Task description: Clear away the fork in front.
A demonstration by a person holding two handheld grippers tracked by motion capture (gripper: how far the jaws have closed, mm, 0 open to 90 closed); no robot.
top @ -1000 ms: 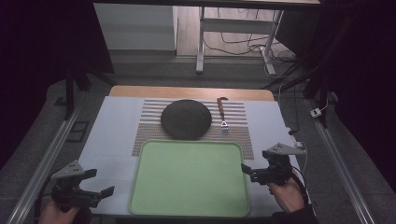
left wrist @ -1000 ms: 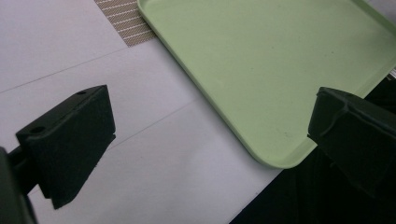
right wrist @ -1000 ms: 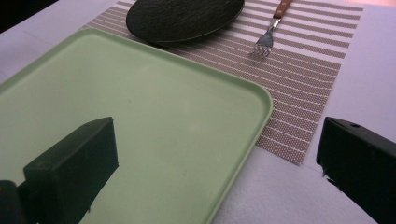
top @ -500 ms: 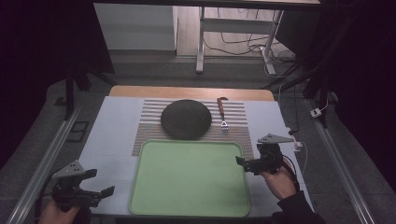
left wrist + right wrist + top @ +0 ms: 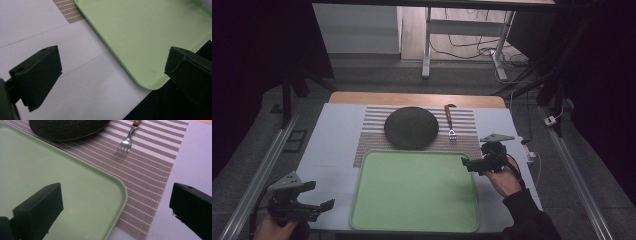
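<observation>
Right gripper point(image 5: 468, 163) hung spread wide over the green tray's point(image 5: 412, 220) far right corner; left gripper point(image 5: 323, 200) gaped too.

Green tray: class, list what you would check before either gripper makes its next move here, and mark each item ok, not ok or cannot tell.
1. Right gripper open, holding nothing: ok.
2. Left gripper open, holding nothing: ok.
3. Green tray bare: ok.
4. Right gripper over the tray's far right corner: ok.
5. Fork lies apart from the dark plate on the striped mat: ok.
6. Which thing comes next: cannot tell.
</observation>
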